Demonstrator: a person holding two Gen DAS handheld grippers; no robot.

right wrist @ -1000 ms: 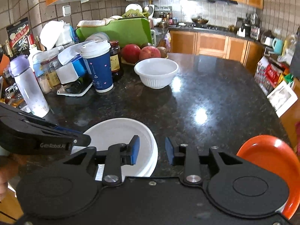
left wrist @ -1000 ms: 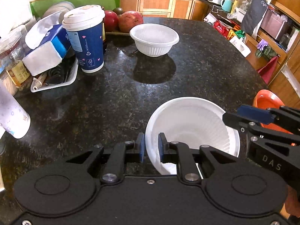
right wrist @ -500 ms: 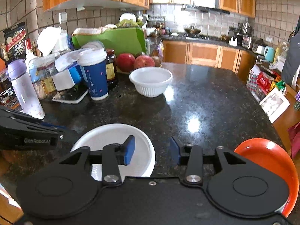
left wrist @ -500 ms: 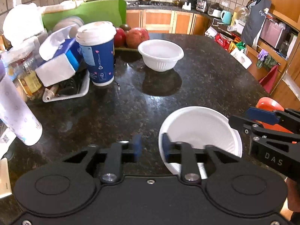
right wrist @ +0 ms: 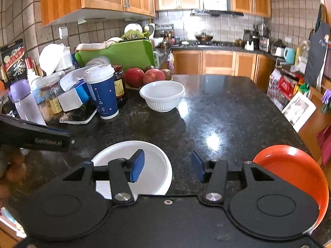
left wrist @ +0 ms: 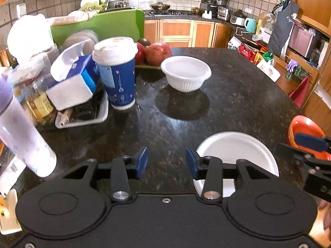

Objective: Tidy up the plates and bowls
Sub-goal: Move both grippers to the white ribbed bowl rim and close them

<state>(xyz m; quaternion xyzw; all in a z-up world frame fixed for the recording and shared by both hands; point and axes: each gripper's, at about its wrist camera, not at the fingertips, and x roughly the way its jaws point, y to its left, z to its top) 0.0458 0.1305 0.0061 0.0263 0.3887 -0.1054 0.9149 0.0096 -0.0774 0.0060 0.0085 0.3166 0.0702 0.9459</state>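
Two hand-held grippers over a dark stone table (right wrist: 217, 111), seen from their own wrist cameras. The white plate (right wrist: 153, 165) lies flat at the near edge of the table, between the two grippers. The left gripper (left wrist: 166, 161) has its fingers apart and opening, with only bare table between them; the plate sits just to the right of its right finger (left wrist: 191, 162). The right gripper (right wrist: 167, 166) likewise has its fingers apart and opening; its left finger (right wrist: 137, 166) hangs over the plate, while the gap itself shows the plate's right rim and bare table. Neither gripper holds anything.

The orange plate (right wrist: 293, 171) rests at the near right corner of the table, just beside the right gripper and partly hidden under its body. The white bowl (right wrist: 162, 95) stands upright toward the far side, well apart from both plates, next to a blue paper cup (right wrist: 102, 95) and red fruit (right wrist: 142, 75).

The task appears to be at an early stage, since the plates and the bowl are all separate. The relation that matters: the bowl lies straight ahead and far from both sets of fingers, roughly level with both hands, whereas the orange plate is clearly nearer the right hand. Being round, none of the three has a long axis, so a rim grasp from any side seems workable.
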